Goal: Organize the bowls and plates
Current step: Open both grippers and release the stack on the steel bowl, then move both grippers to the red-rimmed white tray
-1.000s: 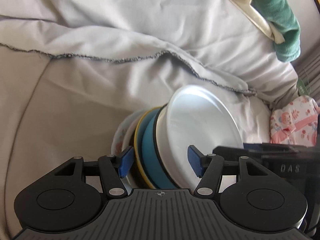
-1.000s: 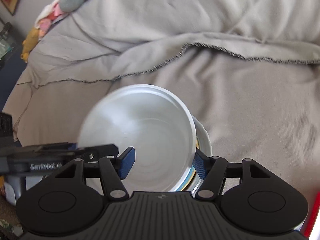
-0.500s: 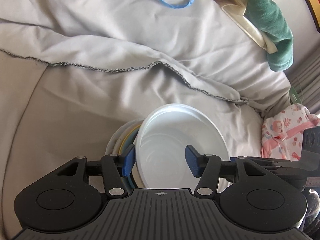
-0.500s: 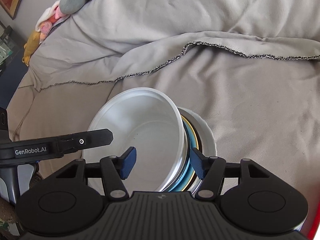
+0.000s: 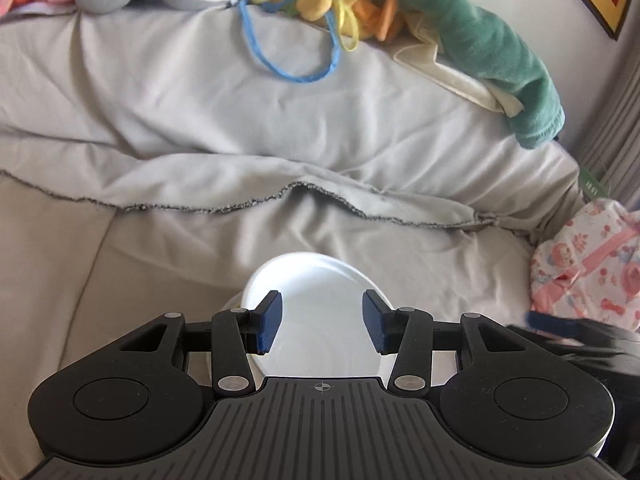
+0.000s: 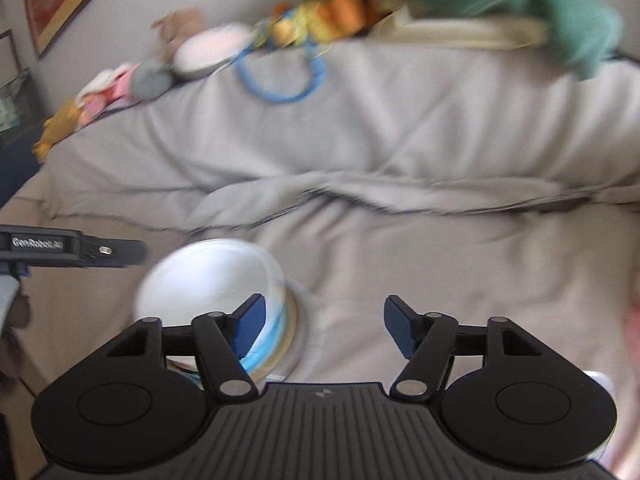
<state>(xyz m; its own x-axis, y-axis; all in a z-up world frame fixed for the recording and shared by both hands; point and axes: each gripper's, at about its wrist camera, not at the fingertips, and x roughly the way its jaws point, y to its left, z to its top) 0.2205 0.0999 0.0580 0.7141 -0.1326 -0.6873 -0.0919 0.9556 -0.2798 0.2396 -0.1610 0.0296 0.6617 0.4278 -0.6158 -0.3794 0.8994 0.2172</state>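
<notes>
Left wrist view shows one stack of dishes (image 5: 320, 300), white bowl (image 5: 316, 320) topmost, near on the bed (image 5: 160, 260), the left claw (image 5: 322, 328) closing above it untouched, the right claw (image 6: 322, 328) opening, empty.

White bowl (image 5: 320, 312) tops a stack (image 6: 280, 344) whose lower rims show blue and yellow. Sheet (image 5: 200, 128) — pale grey, with a dark grey frayed hem. Soft toy (image 5: 492, 48) — teal green over cream cloth; a second toy (image 5: 320, 4) is orange and yellow. Cord loop (image 5: 296, 76): light blue. Cloth (image 5: 588, 268): pink with a red-and-white figure print. Gripper pads (image 5: 269, 322): dark blue on black.
</notes>
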